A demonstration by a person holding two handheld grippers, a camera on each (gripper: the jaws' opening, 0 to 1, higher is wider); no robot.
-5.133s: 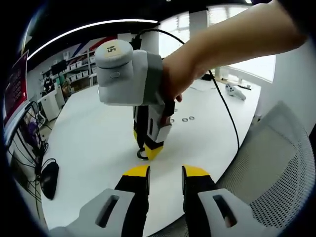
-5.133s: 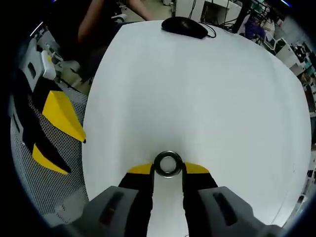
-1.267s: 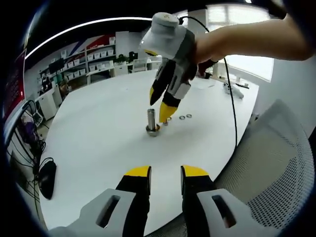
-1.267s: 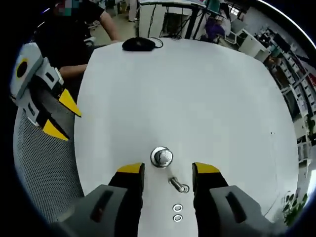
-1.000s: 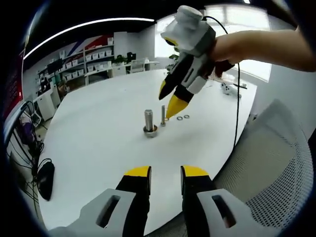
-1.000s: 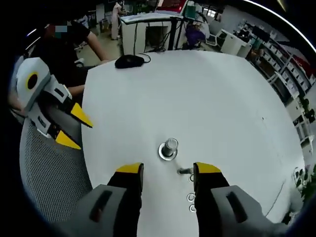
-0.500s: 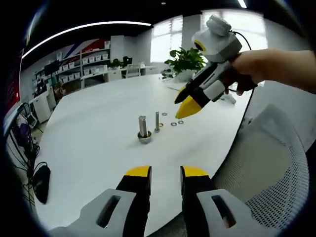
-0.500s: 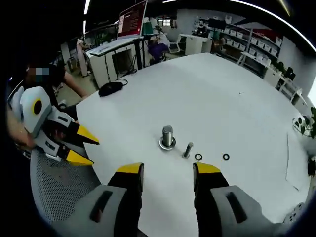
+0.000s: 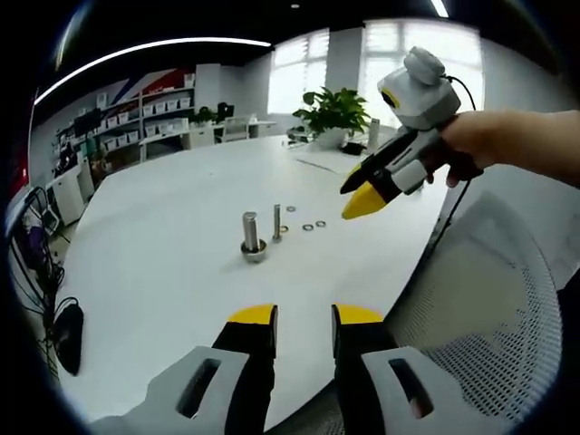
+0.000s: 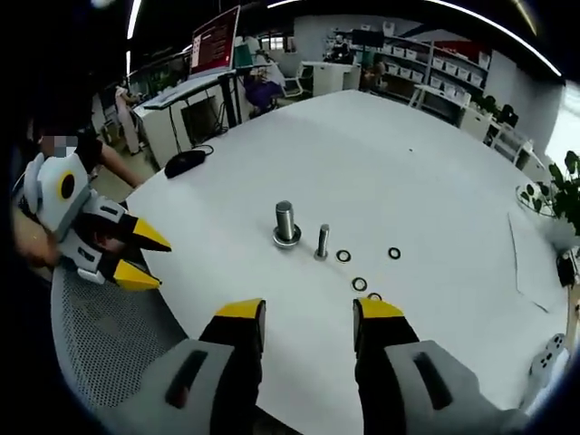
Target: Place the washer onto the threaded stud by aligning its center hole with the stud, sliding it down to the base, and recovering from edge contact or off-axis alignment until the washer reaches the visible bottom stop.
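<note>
left gripper (image 9: 304, 317): rises from the bottom of the left gripper view, yellow-tipped jaws parted by a narrow gap, nothing between them.
left gripper, seen from the right gripper view (image 10: 136, 256): at left edge, tips pointing right, jaws apart, empty.
left hand (image 10: 32, 243): wrapped round the left gripper's grey body, partly blurred.
right gripper (image 10: 308, 315): jaws set wider apart, empty.
right gripper, seen from the left gripper view (image 9: 362, 197): raised at upper right, tips angled down-left; gap between jaws hard to judge here.
right hand (image 9: 467, 145): gripping the handle, forearm running off to the right.
</note>
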